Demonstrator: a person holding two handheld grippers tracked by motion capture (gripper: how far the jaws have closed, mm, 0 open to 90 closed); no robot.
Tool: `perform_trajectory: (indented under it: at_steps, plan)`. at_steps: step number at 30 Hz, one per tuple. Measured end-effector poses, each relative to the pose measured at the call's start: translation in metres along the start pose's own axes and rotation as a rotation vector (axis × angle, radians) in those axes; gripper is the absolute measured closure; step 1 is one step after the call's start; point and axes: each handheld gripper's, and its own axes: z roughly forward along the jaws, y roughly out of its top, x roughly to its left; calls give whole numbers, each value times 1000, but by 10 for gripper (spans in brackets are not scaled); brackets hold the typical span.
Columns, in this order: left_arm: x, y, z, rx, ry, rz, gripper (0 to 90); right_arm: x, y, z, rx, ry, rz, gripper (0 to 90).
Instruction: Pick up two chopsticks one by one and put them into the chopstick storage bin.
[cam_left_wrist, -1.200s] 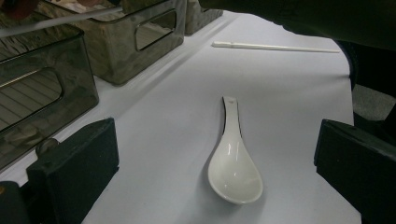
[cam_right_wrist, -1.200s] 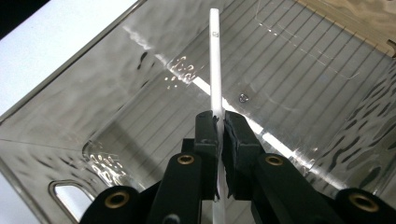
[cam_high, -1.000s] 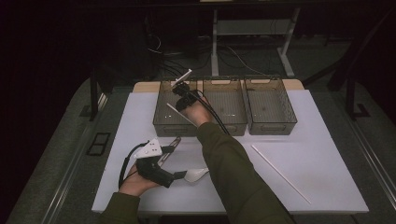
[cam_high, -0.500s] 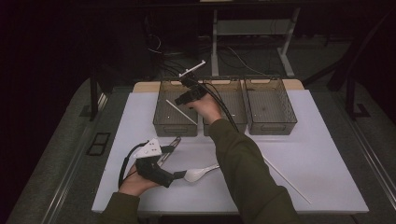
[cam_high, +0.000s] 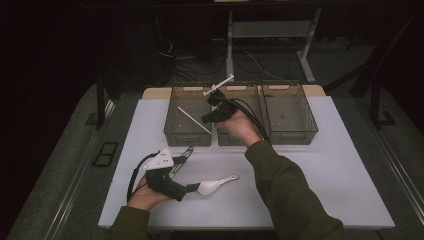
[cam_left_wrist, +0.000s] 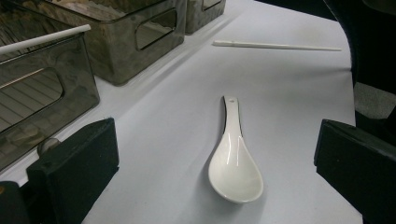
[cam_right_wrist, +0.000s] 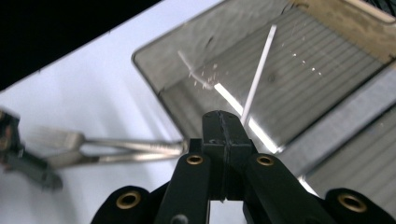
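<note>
The right gripper (cam_high: 212, 98), in the upper middle of the high view, has just closed its jaws tight on a thin white chopstick (cam_high: 218, 85) and holds it in the air above the left tray (cam_high: 187, 137). In the right gripper view the black jaws meet, and the chopstick (cam_right_wrist: 258, 69) runs up from between them toward the upper right. A second chopstick (cam_high: 194, 120) leans inside that tray. At the lower left of the high view, the left gripper (cam_high: 192, 187) rests on the white table (cam_high: 320, 180), jaws wide apart and empty, around a white spoon (cam_high: 216, 184). A fork (cam_high: 183, 156) lies just above it. A third chopstick (cam_left_wrist: 276, 45) shows at the upper right of the left gripper view.
</note>
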Motion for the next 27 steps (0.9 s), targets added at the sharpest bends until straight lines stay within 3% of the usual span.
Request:
perform_trajectory:
  at_steps: [11, 18, 27]
  plan:
    - [0, 0, 0, 7, 2, 3, 0, 2, -25, -1, 45, -15, -8, 897]
    - [0, 0, 0, 10, 3, 9, 0, 0, -27, 9, 64, -26, -7, 897]
    - [0, 0, -1, 9, 2, 5, 0, -7, -25, 17, 39, -20, 19, 898]
